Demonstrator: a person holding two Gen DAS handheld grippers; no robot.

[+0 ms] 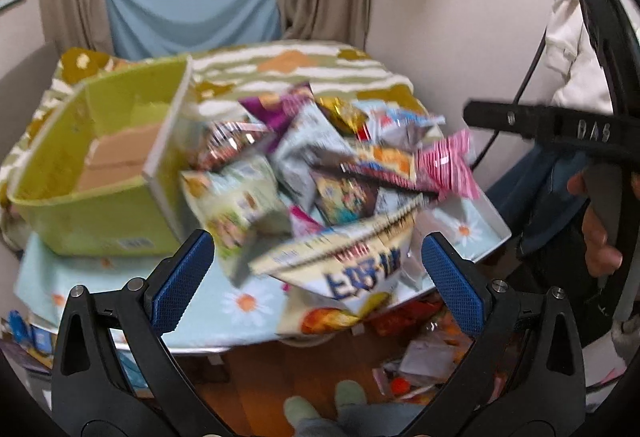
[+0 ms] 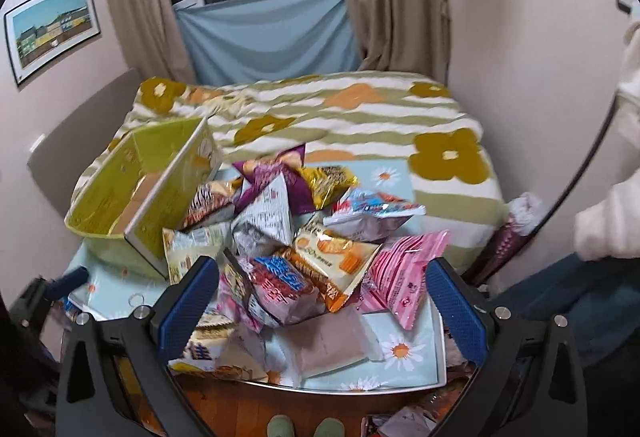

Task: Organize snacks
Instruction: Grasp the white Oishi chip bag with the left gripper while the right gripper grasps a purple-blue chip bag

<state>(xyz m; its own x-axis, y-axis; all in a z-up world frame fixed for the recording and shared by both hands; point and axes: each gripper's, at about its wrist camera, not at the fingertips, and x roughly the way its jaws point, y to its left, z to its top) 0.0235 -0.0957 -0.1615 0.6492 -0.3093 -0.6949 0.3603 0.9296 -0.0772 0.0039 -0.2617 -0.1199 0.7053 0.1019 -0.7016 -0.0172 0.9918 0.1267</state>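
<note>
Both sets of jaws are gaping wide and empty above the snack heap point(image 2: 304, 237) lying on the table point(image 2: 400, 377) beside the green box point(image 2: 120, 197). Sorting is seemingly just starting; the next move calls for pinching one packet and carrying it boxward.

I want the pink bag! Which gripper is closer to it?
Probably the right. The right gripper hangs open just in front of the pink bag, which lies by its right finger. The left gripper is open further left, before a white bag.
</note>
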